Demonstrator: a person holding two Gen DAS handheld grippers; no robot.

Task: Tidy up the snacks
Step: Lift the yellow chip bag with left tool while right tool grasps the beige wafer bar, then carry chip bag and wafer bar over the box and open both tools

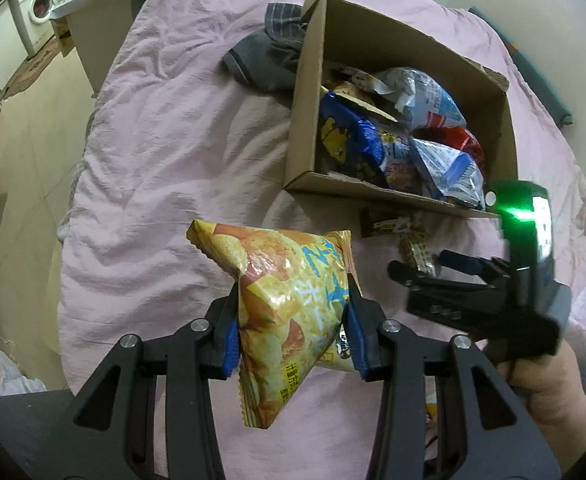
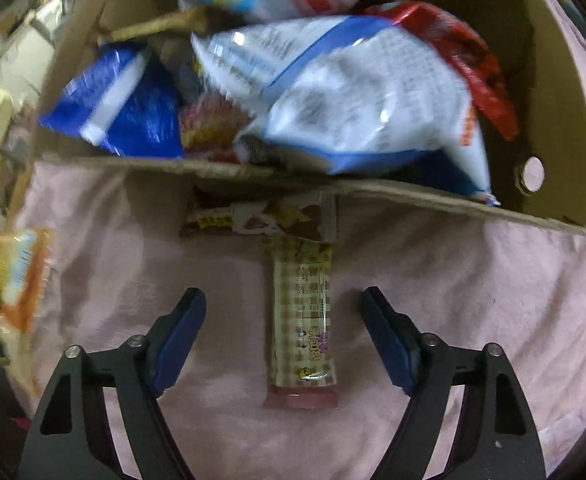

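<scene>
We pinch puffy orange-yellow crinkled snack bag (image 1: 293,316) in left gripper (image 1: 291,334), above pink bed (image 1: 165,152). Right gripper (image 2: 283,336) fingers spread, straddling cream checkered wrapped bar (image 2: 303,320) lying on bed; its long axis runs along fingers toward brown cardboard box (image 2: 413,196).

I see a glossy, crinkled foil chip bag (image 1: 293,320), a matt corrugated cardboard box (image 1: 305,120), rumpled pink cloth bedding (image 1: 165,140), and smooth blue fingers (image 2: 181,336).
</scene>
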